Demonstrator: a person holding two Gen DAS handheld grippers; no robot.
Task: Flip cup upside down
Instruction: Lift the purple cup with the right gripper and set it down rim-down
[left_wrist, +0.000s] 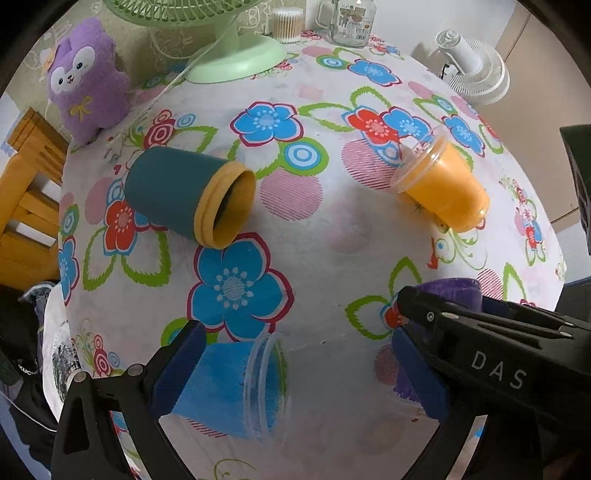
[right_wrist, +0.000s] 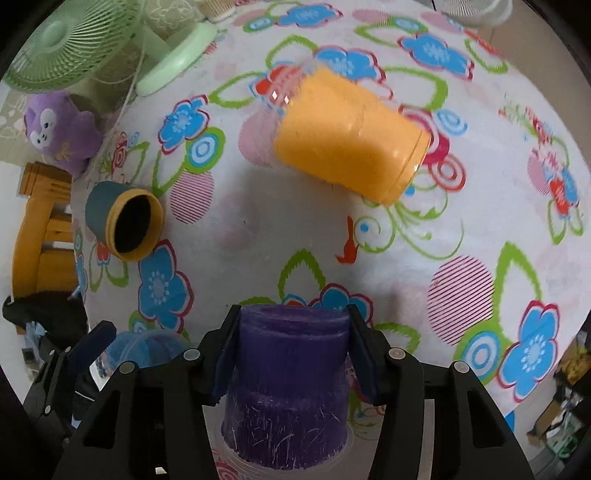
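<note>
Lying sideways: three cups (left_wrist: 190, 195); perhaps one upturned.

Left gripper (left_wrist: 295, 369): jaws spread wide. Right gripper (right_wrist: 291, 354), at its 3 o'clock: pads apparently clamped inward.

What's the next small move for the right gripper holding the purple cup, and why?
Probably open the right gripper and back away. The purple cup between its fingers appears already inverted: closed base on top, wide rim down at the flowered tablecloth, though actual contact isn't visible. The orange cup and teal cup lie on their sides.
</note>
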